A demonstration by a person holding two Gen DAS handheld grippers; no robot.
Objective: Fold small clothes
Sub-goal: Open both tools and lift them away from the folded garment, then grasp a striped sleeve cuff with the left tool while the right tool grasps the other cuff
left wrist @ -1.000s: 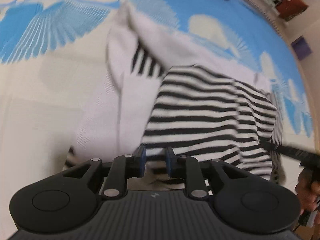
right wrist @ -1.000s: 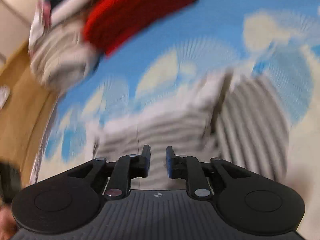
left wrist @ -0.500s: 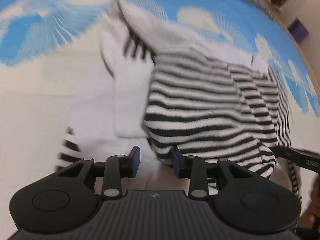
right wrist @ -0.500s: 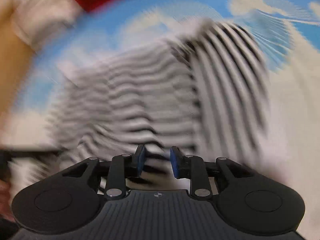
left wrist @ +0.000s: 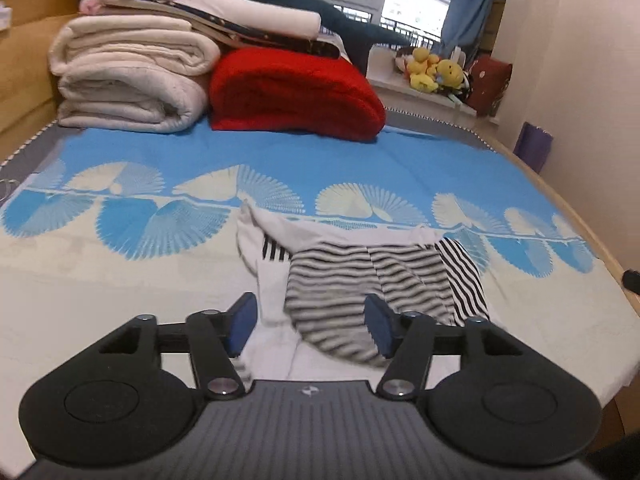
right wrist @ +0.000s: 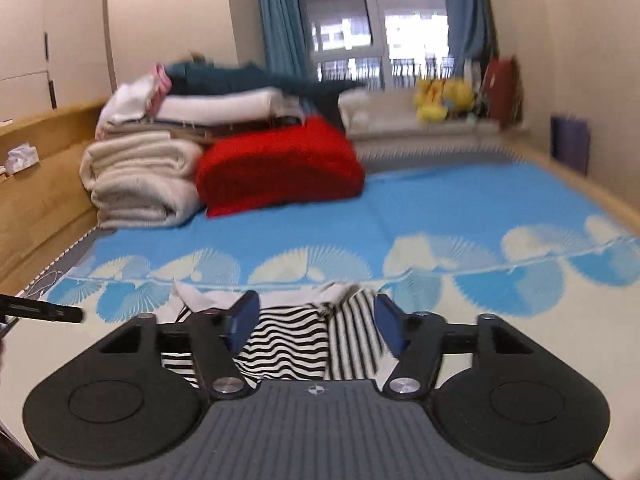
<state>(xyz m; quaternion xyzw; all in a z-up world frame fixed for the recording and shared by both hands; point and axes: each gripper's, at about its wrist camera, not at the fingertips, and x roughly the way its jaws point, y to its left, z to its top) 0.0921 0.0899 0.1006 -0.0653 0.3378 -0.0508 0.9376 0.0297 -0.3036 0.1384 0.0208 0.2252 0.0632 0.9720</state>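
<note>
A small black-and-white striped garment with white parts (left wrist: 360,280) lies folded on the bed near its front edge. It also shows in the right wrist view (right wrist: 288,344). My left gripper (left wrist: 310,324) is open and empty, held just above and in front of the garment. My right gripper (right wrist: 316,324) is open and empty, also above the garment's near side. The tip of the other gripper (right wrist: 44,312) shows at the left of the right wrist view.
The bed has a blue and cream fan-patterned sheet (left wrist: 360,168). At the head lie a red folded blanket (left wrist: 292,92) and a stack of cream quilts (left wrist: 128,76). A wooden headboard (right wrist: 44,184) stands left. Plush toys (left wrist: 436,70) sit on the windowsill.
Both grippers have opened wide, let go of the striped garment and pulled back and tilted up, so the whole bed and room now show.
</note>
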